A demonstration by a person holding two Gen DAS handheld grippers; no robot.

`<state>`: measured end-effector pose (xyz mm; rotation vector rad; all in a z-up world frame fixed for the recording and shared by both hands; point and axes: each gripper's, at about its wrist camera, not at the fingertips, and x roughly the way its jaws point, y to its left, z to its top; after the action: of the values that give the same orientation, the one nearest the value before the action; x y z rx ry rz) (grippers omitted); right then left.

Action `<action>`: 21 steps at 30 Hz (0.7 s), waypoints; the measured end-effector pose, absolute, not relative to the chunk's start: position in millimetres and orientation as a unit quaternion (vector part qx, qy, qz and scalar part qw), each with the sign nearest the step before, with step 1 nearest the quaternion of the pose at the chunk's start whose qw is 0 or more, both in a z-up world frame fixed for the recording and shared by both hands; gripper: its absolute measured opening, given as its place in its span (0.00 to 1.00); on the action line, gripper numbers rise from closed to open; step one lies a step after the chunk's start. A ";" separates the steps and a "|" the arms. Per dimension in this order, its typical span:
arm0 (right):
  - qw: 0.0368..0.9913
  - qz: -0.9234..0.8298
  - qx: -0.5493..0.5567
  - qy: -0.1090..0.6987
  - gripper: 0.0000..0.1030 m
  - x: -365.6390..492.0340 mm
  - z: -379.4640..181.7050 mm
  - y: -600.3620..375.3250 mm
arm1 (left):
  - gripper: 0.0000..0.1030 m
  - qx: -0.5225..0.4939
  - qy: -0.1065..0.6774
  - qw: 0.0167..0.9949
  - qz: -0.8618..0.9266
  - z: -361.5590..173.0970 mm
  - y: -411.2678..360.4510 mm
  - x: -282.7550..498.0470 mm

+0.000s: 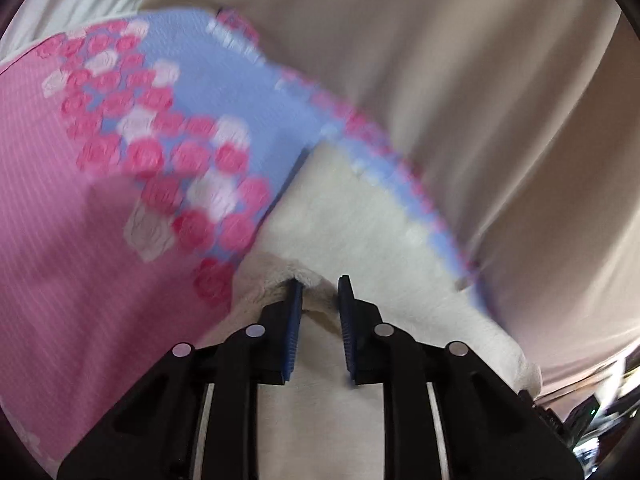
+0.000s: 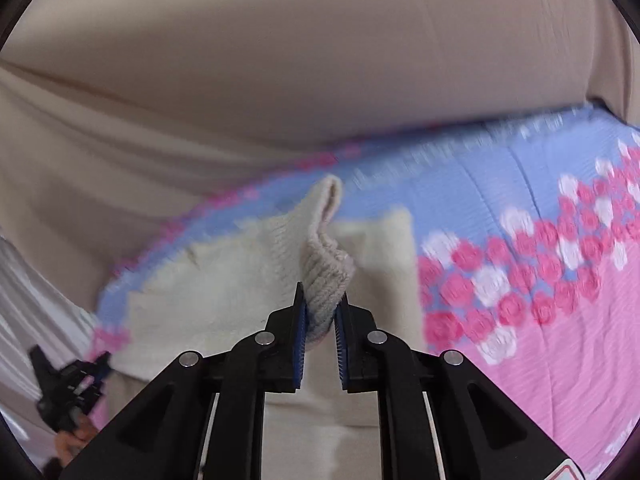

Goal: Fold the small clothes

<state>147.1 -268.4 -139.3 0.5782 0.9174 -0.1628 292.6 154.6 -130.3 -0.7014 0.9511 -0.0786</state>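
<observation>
Floral blanket (image 2: pixel 520 240), cream knit (image 2: pixel 248 272) pinched in right claw (image 2: pixel 322 300)

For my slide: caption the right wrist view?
Right gripper pinches cream knit garment above floral blanket.

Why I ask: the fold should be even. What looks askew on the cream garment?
In the right wrist view the right tongs pinch a bunched ribbed edge of the cream knit garment, which stands up in a peak. The rest lies on the pink and blue floral blanket. Motion blur hides finer detail.
</observation>
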 end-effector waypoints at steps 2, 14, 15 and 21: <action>0.837 -0.084 0.257 0.476 0.11 148.4 -174.5 -263.6 | 0.15 -0.328 0.464 0.823 -0.019 -146.4 155.9 286.7; 0.847 -0.119 0.294 0.427 0.22 106.9 -150.5 -291.7 | 0.19 -0.305 0.471 0.827 -0.026 -137.1 147.1 271.9; 0.853 -0.115 0.290 0.418 0.29 104.7 -141.4 -291.0 | 0.27 -0.308 0.463 0.831 -0.031 -128.1 147.8 267.1; 0.857 -0.103 0.264 0.430 0.42 122.7 -136.8 -296.1 | 0.56 -0.281 0.429 0.858 -0.032 -94.5 162.1 268.6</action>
<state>122.7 -296.1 -136.8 0.5550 0.9029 -0.2162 268.6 162.1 -94.5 -0.5893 0.9010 -0.0668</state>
